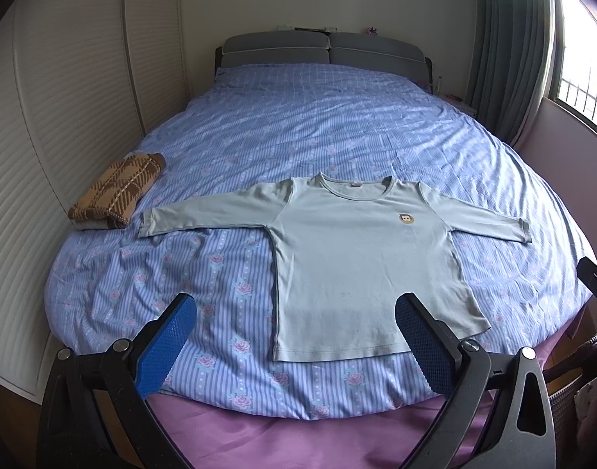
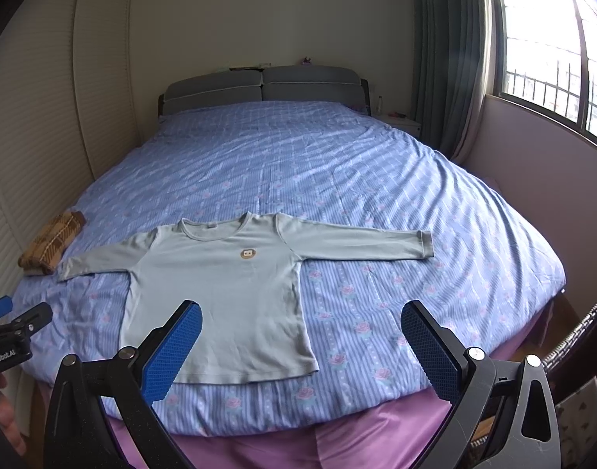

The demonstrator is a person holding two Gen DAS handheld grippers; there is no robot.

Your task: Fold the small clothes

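Note:
A pale blue-green long-sleeved child's shirt [image 1: 357, 258] [image 2: 224, 297] lies flat, front up, on the bed with both sleeves spread out sideways and a small round badge on the chest. My left gripper [image 1: 296, 312] hovers open above the shirt's bottom hem, near the foot of the bed. My right gripper [image 2: 300, 316] is open too, over the hem's right corner and the bare sheet beside it. Neither gripper holds or touches anything. The left gripper [image 2: 9, 324] also shows at the left edge of the right wrist view.
A folded brown plaid garment [image 1: 117, 191] [image 2: 52, 244] rests near the bed's left edge. The bed [image 1: 337, 125] has a blue striped floral sheet, a purple skirt and a grey headboard. Slatted wardrobe doors [image 1: 56, 117] line the left; a window [image 2: 552, 47] and curtain are right.

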